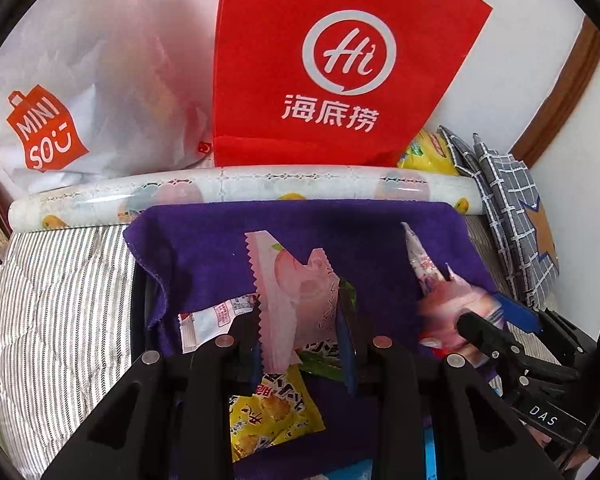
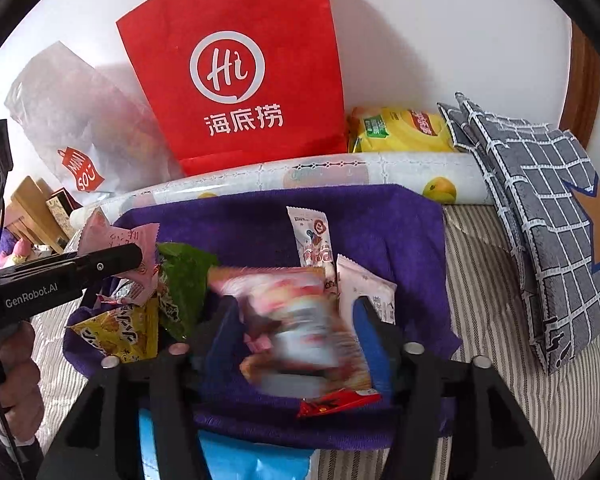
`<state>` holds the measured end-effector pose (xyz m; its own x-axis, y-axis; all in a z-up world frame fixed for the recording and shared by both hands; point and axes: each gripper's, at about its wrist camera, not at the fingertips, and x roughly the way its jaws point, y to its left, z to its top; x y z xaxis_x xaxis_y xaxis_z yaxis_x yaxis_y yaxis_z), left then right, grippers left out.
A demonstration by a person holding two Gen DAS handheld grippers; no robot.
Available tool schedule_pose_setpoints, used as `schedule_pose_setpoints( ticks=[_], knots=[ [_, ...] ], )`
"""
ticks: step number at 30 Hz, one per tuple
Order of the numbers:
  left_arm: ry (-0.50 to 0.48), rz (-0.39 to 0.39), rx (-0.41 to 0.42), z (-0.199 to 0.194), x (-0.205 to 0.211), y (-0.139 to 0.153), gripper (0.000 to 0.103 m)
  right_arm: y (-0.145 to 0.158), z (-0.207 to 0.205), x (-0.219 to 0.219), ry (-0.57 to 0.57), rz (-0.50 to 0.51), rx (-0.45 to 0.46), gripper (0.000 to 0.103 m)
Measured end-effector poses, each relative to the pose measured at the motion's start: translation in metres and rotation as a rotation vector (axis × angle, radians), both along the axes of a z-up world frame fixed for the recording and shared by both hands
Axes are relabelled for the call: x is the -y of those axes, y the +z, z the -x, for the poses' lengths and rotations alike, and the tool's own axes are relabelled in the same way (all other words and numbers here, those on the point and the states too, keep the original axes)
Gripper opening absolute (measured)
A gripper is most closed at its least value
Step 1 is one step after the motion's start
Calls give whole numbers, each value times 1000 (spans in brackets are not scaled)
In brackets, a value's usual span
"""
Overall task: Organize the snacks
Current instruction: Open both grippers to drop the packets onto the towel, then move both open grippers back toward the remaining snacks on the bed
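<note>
Jaws: our left gripper is pinching the pink packet, our right gripper is standing half-open around a blurred red-white packet | step: we are dropping snacks over the purple cloth | next: we are judging the left needs opening

A purple cloth, matt and nappy like towelling, is laid over striped woven bedding. Glossy plastic film is seen on the snack packets. The red bag looks matt and fibrous, the white bag thin and crinkled. Shiny film covers the patterned roll. Matt black plastic forms the left gripper.
</note>
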<state>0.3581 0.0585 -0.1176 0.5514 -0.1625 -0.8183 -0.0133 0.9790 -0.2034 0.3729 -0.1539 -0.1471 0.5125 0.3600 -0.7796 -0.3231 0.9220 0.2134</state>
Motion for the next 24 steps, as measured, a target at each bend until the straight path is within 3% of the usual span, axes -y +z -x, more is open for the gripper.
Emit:
schedule_pose_setpoints(
  ticks=[2, 4, 6, 16, 24],
  knots=[
    [-12, -10, 13, 2, 2, 4, 38, 4, 2, 1, -6, -1, 1, 62],
    [-17, -34, 38, 6, 5, 11, 58, 9, 5, 1, -7, 1, 7, 64],
    [-16, -38, 59, 9, 5, 19, 63, 14, 8, 2, -13, 5, 22, 65],
    [-50, -18, 74, 38, 9, 43, 63, 56, 60, 15, -75, 55, 160, 66],
    [-61, -22, 113, 90, 3, 60, 63, 71, 109, 25, -123, 82, 167, 66]
  ],
)
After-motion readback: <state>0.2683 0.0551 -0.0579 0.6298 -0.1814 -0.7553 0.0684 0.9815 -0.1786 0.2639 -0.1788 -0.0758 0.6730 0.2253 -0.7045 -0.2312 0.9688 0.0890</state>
